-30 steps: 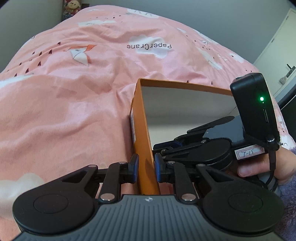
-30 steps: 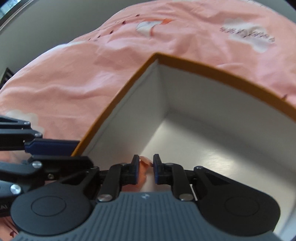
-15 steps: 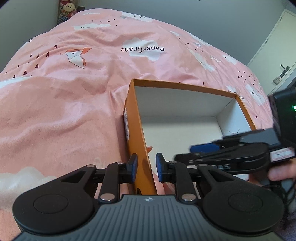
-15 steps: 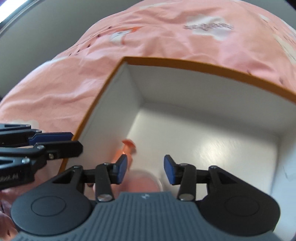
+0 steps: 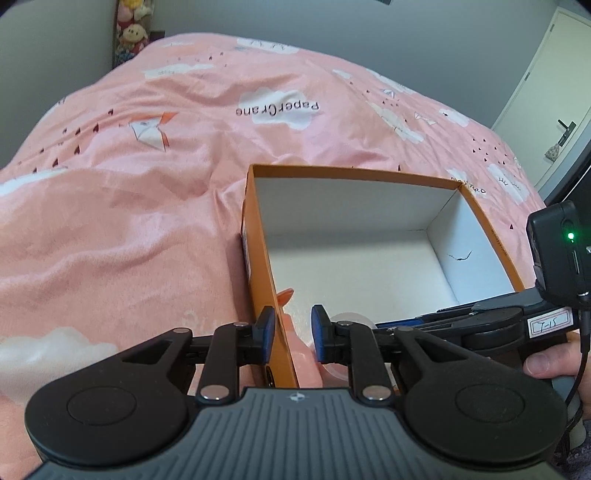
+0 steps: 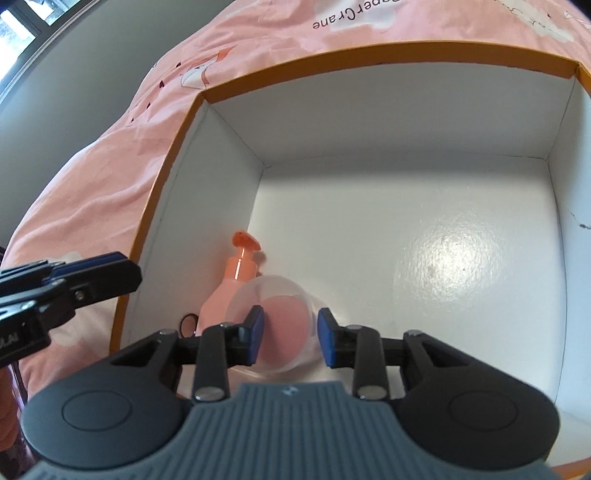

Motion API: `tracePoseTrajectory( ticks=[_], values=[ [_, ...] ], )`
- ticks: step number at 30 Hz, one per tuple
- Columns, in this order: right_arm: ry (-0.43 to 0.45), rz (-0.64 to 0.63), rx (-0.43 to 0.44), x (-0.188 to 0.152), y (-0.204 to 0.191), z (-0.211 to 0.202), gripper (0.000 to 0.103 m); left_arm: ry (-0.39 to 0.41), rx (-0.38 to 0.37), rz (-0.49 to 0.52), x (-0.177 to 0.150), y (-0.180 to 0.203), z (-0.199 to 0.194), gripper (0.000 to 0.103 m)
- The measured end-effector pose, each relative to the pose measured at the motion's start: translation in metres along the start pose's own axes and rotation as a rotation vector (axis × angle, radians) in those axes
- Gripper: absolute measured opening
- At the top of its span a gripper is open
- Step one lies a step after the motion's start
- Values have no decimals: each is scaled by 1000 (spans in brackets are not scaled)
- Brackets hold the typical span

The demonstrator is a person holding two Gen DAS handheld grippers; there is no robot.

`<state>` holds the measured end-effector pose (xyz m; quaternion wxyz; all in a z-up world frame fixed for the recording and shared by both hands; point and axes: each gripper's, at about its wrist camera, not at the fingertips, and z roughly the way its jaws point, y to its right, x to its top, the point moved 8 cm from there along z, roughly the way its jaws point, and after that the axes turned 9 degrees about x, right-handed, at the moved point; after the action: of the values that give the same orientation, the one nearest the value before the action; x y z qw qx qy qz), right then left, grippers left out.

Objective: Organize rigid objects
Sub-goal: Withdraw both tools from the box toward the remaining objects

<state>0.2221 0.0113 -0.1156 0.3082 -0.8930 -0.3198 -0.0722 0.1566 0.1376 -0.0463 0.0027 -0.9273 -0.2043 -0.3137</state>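
Observation:
An orange box with a white inside [image 5: 258,236] [image 6: 177,155] lies on the pink bedspread. A pink pump bottle [image 6: 229,284] lies in its near left corner, and its orange pump shows in the left wrist view [image 5: 283,296]. A clear round jar with pink contents [image 6: 280,317] lies beside the bottle. My left gripper [image 5: 293,334] straddles the box's left wall with a small gap on each side. My right gripper [image 6: 290,336] is open above the jar, and it also shows in the left wrist view [image 5: 480,321].
The pink bedspread [image 5: 129,221] surrounds the box. A door [image 5: 554,92] is at the far right. Stuffed toys [image 5: 129,33] stand in the far left corner.
My right gripper has opened and drawn back, leaving the bottle and jar lying in the box. My left gripper has loosened its hold on the box wall and pulled back a little.

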Motion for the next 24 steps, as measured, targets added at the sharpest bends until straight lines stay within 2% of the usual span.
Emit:
tracePoseTrajectory(
  ticks=[3,4,6,8,10,13,15,18,20,21,22,24],
  values=[
    [39,-15,-19,-2,-3,-11,32,42,-1,15,1,4,-13,23],
    [61,-24,-32,-3,-5,-18,37,69,1,22,1,6,-19,23],
    [127,-52,-49,-4,-11,-36,43,140,4,44,4,11,-35,23],
    [213,-81,-54,-6,-22,-61,45,205,-6,65,5,18,-51,24],
    [287,-68,-29,-13,-30,-84,58,250,-28,86,5,26,-67,30],
    [393,-25,32,-27,-39,-115,59,274,-72,124,-2,38,-85,32],
    [438,-33,36,-39,-44,-131,59,239,-102,137,-11,41,-90,32],
    [456,-66,12,-60,-52,-139,59,120,-102,164,-34,41,-81,32],
    [427,-74,-30,-74,-53,-133,66,60,-83,192,-52,38,-69,33],
    [401,-69,-53,-80,-51,-127,76,33,-66,201,-61,36,-63,36],
    [374,-61,-69,-85,-49,-118,77,3,-47,201,-70,32,-54,42],
    [329,-44,-99,-95,-41,-102,77,-49,-19,179,-83,23,-37,47]
  ],
)
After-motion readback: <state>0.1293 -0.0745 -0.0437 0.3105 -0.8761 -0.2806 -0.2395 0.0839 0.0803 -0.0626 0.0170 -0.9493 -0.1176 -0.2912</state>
